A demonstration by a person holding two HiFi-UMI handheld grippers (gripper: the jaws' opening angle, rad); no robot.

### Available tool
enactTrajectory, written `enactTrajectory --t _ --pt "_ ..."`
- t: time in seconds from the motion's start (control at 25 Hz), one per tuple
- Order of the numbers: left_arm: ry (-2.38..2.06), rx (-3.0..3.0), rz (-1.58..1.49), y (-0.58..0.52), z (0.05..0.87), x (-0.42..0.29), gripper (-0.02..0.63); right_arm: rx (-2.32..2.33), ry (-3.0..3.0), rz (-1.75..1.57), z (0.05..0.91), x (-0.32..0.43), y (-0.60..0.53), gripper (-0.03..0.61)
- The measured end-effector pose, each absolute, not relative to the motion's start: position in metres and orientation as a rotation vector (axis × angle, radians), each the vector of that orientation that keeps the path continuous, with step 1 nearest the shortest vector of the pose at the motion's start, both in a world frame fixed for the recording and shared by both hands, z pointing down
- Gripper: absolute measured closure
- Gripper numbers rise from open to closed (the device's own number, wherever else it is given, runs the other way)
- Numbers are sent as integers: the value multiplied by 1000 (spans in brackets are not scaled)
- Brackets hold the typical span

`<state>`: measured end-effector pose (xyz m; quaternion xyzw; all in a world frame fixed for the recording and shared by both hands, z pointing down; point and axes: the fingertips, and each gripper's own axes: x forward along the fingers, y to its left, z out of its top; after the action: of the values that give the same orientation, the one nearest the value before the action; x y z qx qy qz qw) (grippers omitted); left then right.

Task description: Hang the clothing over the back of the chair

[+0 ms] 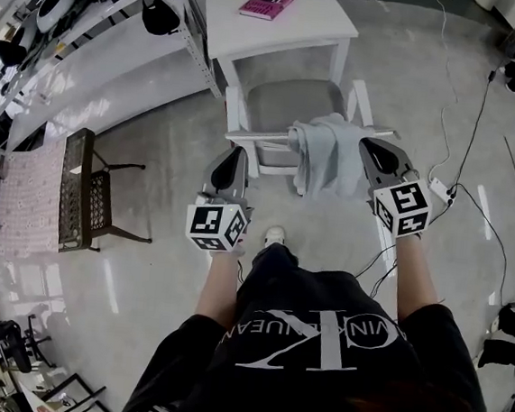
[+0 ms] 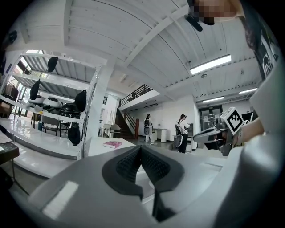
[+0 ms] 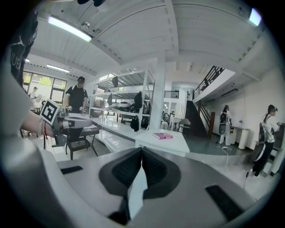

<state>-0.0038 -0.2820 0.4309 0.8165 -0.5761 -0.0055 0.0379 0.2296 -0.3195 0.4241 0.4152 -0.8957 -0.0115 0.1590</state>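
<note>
Grey clothing (image 1: 321, 154) lay draped over the back rail of the white chair (image 1: 257, 138), bunched toward the rail's right half, with more cloth hanging on my side than over the seat. My right hand-held gripper (image 1: 369, 149) was pressed together with nothing in it, just beside the cloth's right edge. I couldn't tell if it touched. My left hand-held gripper (image 1: 232, 156) was also pressed together and empty, near the bare left part of the rail.

Risks, as I judged them:
- The uneven, bunched drape could slide off toward the floor if knocked.
- The right jaw tip could catch a fold and drag the garment off when pulled away.
- A bump from either gripper could shift the light chair.
- Cables (image 1: 469, 130) on the floor to the right were a trip hazard.
</note>
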Motion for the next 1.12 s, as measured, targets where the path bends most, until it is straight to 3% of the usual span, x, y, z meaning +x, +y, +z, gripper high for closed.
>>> enactTrajectory --t 1.12 --pt "-1864 2486 -38 -169 428 26 603 1308 -2684 68 430 278 -214 561"
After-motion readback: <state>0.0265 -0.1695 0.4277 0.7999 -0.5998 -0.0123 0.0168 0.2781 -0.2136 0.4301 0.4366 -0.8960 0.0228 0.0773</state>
